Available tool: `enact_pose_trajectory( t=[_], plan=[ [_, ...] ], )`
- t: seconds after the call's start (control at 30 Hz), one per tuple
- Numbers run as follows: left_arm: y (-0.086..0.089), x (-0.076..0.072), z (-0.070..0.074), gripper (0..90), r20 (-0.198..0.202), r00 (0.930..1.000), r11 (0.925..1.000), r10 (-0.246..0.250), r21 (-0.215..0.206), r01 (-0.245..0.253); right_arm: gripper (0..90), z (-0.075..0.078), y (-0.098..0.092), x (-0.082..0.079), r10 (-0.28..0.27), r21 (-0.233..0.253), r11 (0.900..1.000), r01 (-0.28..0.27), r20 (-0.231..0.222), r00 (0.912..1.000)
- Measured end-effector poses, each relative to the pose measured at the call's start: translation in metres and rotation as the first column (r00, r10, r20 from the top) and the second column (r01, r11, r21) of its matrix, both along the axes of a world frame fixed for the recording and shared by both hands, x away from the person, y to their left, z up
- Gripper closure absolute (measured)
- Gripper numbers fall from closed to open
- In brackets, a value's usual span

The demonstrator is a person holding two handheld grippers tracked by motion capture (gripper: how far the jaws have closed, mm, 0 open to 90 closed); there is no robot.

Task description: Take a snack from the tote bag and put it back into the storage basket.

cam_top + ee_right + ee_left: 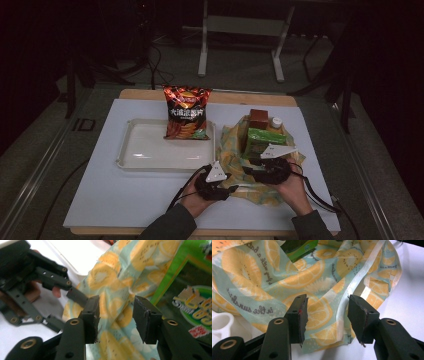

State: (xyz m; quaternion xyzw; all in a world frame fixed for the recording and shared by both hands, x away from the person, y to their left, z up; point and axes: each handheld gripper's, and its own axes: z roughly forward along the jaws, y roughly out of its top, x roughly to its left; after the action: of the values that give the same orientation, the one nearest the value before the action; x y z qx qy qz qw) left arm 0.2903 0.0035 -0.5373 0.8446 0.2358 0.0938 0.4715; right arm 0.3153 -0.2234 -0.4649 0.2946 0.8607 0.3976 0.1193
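A cloth bag [229,142] printed with orange slices lies crumpled on the right half of the white table top [100,195]. In it stand a green packet [262,140], a brown box [258,118] and a white-capped bottle [275,123]. My left gripper [226,184] is at the bag's near left edge. It is open, with the bag's [317,277] hem lying between its jaws [327,298]. My right gripper [252,169] is just right of it and also open [116,298], its jaws either side of a fold of the bag [120,285], beside the green packet [190,297].
A clear plastic tray [145,150] sits left of the bag, and a red chips bag [186,112] leans on its far rim. The tray's corner [220,322] is close to my left gripper. Metal stand legs [202,55] stand on the floor beyond the table.
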Motion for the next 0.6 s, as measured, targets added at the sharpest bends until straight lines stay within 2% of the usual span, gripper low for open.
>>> enact_pose_trajectory(
  t=[0.03,0.13,0.23,0.3,0.43,0.5,0.6],
  plan=[
    [0.0,0.001,0.0,49.6,-0.013,0.9999,0.9999,0.01,-0.009,-0.01,57.1,-0.003,-0.005,-0.003,-0.004,0.014,1.0,0.005,-0.013,0.9999],
    [0.002,0.003,0.0,49.6,-0.032,0.9993,0.9996,0.017,-0.024,-0.018,57.2,-0.008,-0.01,-0.006,-0.013,0.017,1.0,0.013,-0.02,0.9997],
    [0.002,0.003,0.0,49.7,-0.039,0.999,0.9993,0.022,-0.029,-0.023,57.2,-0.011,-0.015,-0.01,-0.025,0.018,1.0,0.025,-0.021,0.9995],
    [0.003,0.004,0.0,49.7,-0.048,0.9985,0.999,0.027,-0.034,-0.029,57.5,-0.013,-0.018,-0.011,-0.026,0.037,0.999,0.026,-0.023,0.9994],
    [0.004,0.005,0.0,49.8,-0.071,0.9969,0.9984,0.032,-0.044,-0.036,58.4,-0.018,-0.021,-0.013,-0.028,0.008,1.0,0.028,-0.023,0.9993],
    [0.005,0.005,0.001,49.9,-0.084,0.996,0.9982,0.031,-0.05,-0.035,59.5,-0.022,-0.022,-0.013,-0.025,0.01,1.0,0.025,-0.032,0.9992],
    [0.007,0.004,0.004,50.1,-0.08,0.9963,0.998,0.031,-0.052,-0.035,61.2,-0.027,-0.023,-0.012,-0.036,-0.004,0.999,0.036,-0.042,0.9985]
  ],
)
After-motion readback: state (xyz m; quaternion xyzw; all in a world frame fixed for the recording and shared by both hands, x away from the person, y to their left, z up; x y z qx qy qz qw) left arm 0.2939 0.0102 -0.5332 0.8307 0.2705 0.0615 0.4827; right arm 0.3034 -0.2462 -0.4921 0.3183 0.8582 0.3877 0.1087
